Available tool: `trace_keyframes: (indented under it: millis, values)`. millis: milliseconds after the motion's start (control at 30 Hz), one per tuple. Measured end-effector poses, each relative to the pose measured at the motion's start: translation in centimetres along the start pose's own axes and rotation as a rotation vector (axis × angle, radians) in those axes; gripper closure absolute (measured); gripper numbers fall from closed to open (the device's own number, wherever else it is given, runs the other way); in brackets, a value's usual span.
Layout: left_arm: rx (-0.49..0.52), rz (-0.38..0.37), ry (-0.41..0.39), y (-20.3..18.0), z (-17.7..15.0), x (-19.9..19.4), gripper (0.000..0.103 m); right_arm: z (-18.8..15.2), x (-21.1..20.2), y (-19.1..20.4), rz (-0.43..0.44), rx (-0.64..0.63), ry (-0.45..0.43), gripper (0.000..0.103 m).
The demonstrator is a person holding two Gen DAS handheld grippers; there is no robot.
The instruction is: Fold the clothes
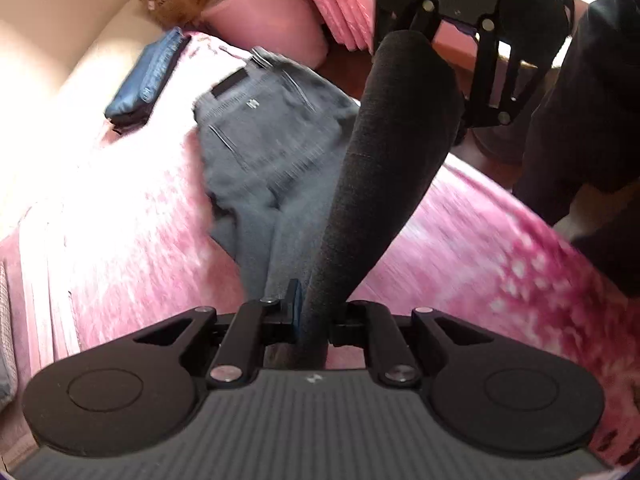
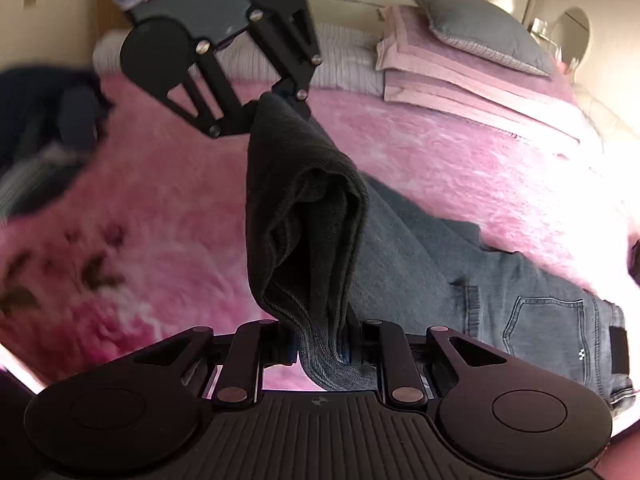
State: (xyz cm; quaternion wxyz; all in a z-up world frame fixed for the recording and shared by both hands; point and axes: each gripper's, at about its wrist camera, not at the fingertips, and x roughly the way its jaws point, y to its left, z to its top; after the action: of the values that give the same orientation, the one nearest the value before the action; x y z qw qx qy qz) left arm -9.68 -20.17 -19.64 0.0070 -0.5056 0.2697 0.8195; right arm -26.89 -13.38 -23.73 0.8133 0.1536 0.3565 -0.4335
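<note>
Left-wrist view shows our left gripper [image 1: 310, 316] and right gripper [image 1: 452, 92] both clamped on the hem end of the grey denim jeans [image 1: 260, 140], lifted off the pink fleece blanket [image 1: 120, 220]. Their waist lies at eleven o'clock, so we judge the first lengthwise fold only begun, with further folds and flattening left.

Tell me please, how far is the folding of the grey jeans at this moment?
Done: the folded blue garment lies on the pink blanket. In hand: the left gripper and right gripper are both shut on the leg end of the grey jeans, lifted, while the waist and pocket part lies flat. Left: lay the legs over, flatten, and likely fold again.
</note>
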Motion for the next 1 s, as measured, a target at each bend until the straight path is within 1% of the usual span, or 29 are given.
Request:
trace_keyframes:
  millis: [33,133,167,200,300,333,400,433,533,567,600,667,700,733,767,800,900,967,1000]
  values:
    - [-0.001,-0.007,-0.003,1.2,1.0,0.2,0.092,0.1,-0.4,-1.7,0.006,0.036,-0.011,0.084]
    - [0.036,-0.014,-0.024,5.2,4.4,1.1,0.081,0.2,-1.8,-6.8,0.022,0.146,-0.045,0.084]
    - [0.046,-0.009,-0.035,6.5,5.5,1.5,0.075,0.3,-2.2,-8.5,0.028,0.182,-0.056,0.084]
    - [0.045,-0.004,-0.046,8.0,6.8,2.2,0.070,0.4,-2.7,-10.2,0.034,0.218,-0.067,0.084]
    - [0.028,0.014,-0.081,12.7,10.9,4.5,0.061,0.6,-4.0,-15.3,0.050,0.328,-0.101,0.084]
    - [0.016,0.021,-0.093,14.2,12.3,5.5,0.059,0.0,-4.3,-17.5,0.055,0.387,-0.115,0.084]
    - [-0.038,0.029,-0.119,17.2,15.2,7.8,0.056,-1.6,-4.4,-21.8,0.061,0.494,-0.127,0.084]
    - [-0.073,0.030,-0.133,18.6,16.6,9.2,0.056,-2.5,-4.3,-23.8,0.066,0.542,-0.129,0.084]
    - [-0.189,0.025,-0.166,21.9,20.1,13.4,0.053,-5.6,-3.6,-29.9,0.085,0.672,-0.122,0.084]
    - [-0.227,0.017,-0.166,22.7,20.9,14.9,0.052,-7.0,-3.2,-31.6,0.089,0.733,-0.113,0.084]
    - [-0.263,0.009,-0.157,23.4,21.5,16.5,0.052,-8.5,-2.7,-33.1,0.094,0.797,-0.105,0.084]
    - [-0.303,-0.024,-0.118,23.8,22.1,19.3,0.052,-12.2,-1.5,-36.1,0.093,0.963,-0.065,0.084]
    - [-0.315,-0.041,-0.096,23.9,22.3,20.6,0.052,-14.0,-0.6,-37.4,0.106,1.060,-0.035,0.074]
    - [-0.319,-0.055,-0.072,23.7,22.3,21.7,0.052,-15.8,0.4,-38.6,0.121,1.159,-0.003,0.073]
    - [-0.326,-0.072,-0.047,23.6,22.2,22.9,0.052,-17.2,0.8,-39.3,0.162,1.233,-0.018,0.073]
    - [-0.335,-0.088,-0.022,23.2,21.9,24.0,0.052,-18.0,0.9,-39.8,0.194,1.270,-0.038,0.073]
    - [-0.389,-0.148,0.033,23.0,21.0,26.8,0.053,-18.8,0.7,-40.4,0.234,1.317,-0.059,0.073]
    - [-0.440,-0.182,0.056,23.4,20.7,28.6,0.054,-19.4,0.0,-40.7,0.240,1.395,-0.075,0.073]
    - [-0.475,-0.203,0.061,24.0,20.8,29.3,0.054,-19.4,-0.2,-40.9,0.238,1.408,-0.080,0.073]
